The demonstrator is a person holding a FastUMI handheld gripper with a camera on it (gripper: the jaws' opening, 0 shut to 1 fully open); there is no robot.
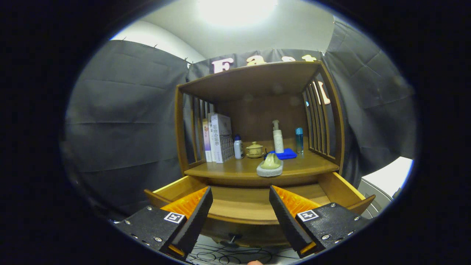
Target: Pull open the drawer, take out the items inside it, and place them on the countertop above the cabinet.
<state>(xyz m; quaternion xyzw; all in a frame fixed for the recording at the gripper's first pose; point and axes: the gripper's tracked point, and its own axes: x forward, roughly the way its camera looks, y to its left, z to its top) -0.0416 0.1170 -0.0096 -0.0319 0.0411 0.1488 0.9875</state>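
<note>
Tongs (241, 217) hang apart and empty over the pulled-out drawer (243, 204), whose visible floor looks bare. Beyond and above the fingers, a brush-like item (270, 165) rests at the worktop's (224, 170) front edge, long axis running roughly away from them.

Smooth, satin-finished wood on the cabinet (257, 81) and the pulled-open drawer (243, 206). Matt, creased cloth behind. Glossy glazed ceramic on the small lidded pot (254, 149). Smooth plastic on the pump bottle (278, 138). Printed paper spines on the books (217, 138). Ridged pads inside the spread fingers of the gripper (241, 209).
</note>
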